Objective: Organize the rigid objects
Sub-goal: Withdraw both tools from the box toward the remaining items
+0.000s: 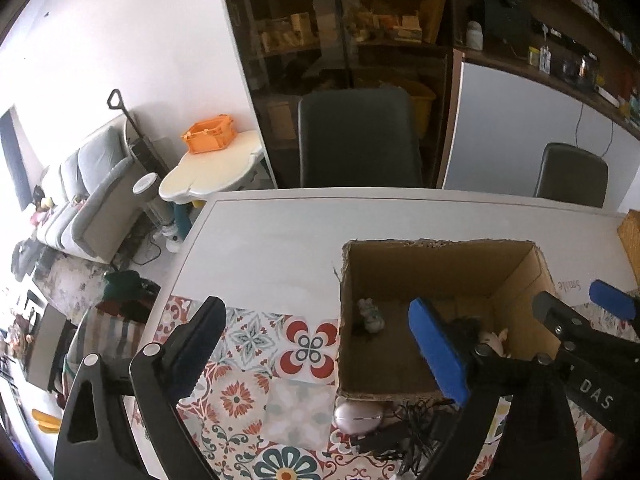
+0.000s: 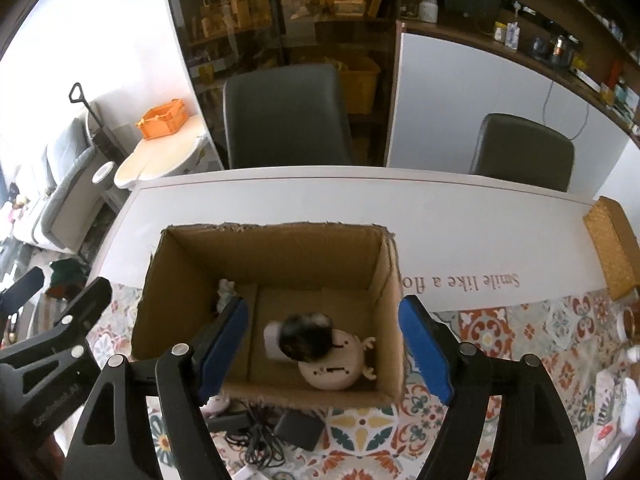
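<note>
Right claw [image 2: 324, 354] spread over cardboard box [image 2: 276, 256], pink mouse [image 1: 358, 418] left view only

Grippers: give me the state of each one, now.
Left gripper: open, holding nothing.
Right gripper: open, empty, poised above the cardboard box.

A long white table [image 2: 460, 232] carried everything. Across its near part lay a patterned mat of red, teal and orange floral tiles [image 1: 256, 396]. An open brown cardboard box [image 2: 280, 252] stood on the table. Just in front of the box, on the mat, lay a pale pink oval device [image 1: 357, 417], a black adapter block [image 2: 300, 429] and a tangle of black cable [image 2: 256, 440]. A flat cork-coloured board [image 2: 612, 248] (partly cut off) rested at the right end.
</note>
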Action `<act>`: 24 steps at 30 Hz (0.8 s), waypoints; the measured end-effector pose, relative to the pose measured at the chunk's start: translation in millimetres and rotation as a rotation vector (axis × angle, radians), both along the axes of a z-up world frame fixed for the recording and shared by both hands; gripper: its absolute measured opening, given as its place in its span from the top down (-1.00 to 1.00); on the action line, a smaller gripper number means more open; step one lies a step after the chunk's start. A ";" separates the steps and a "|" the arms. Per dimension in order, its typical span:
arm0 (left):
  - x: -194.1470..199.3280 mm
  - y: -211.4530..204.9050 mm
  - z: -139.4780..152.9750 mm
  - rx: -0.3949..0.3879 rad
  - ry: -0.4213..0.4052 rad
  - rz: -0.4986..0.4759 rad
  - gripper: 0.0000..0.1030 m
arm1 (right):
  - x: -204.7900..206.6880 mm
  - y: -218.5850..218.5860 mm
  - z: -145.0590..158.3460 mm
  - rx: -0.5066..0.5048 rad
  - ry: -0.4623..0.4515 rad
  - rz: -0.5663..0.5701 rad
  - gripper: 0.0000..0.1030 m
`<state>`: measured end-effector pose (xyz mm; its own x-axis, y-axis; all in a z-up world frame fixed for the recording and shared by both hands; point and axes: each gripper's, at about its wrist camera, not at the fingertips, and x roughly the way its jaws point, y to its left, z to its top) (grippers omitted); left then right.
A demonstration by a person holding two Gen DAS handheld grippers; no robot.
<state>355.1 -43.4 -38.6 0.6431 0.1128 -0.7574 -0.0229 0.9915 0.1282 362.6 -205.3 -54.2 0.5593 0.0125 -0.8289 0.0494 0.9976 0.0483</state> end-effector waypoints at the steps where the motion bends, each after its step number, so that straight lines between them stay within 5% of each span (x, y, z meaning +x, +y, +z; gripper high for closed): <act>1: -1.7 0.5 1.3 -0.004 -0.003 0.001 -0.84 | -5.1 0.3 2.2 0.004 -0.010 -0.002 -0.50; 24: -112.5 19.1 8.1 -0.006 -0.080 -0.002 -1.00 | -119.9 13.6 26.3 0.017 -0.100 0.008 -0.50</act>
<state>242.6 -24.4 -30.5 0.7015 0.1073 -0.7045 -0.0310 0.9923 0.1202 242.8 -191.7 -27.9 0.6388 0.0308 -0.7688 0.0355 0.9970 0.0694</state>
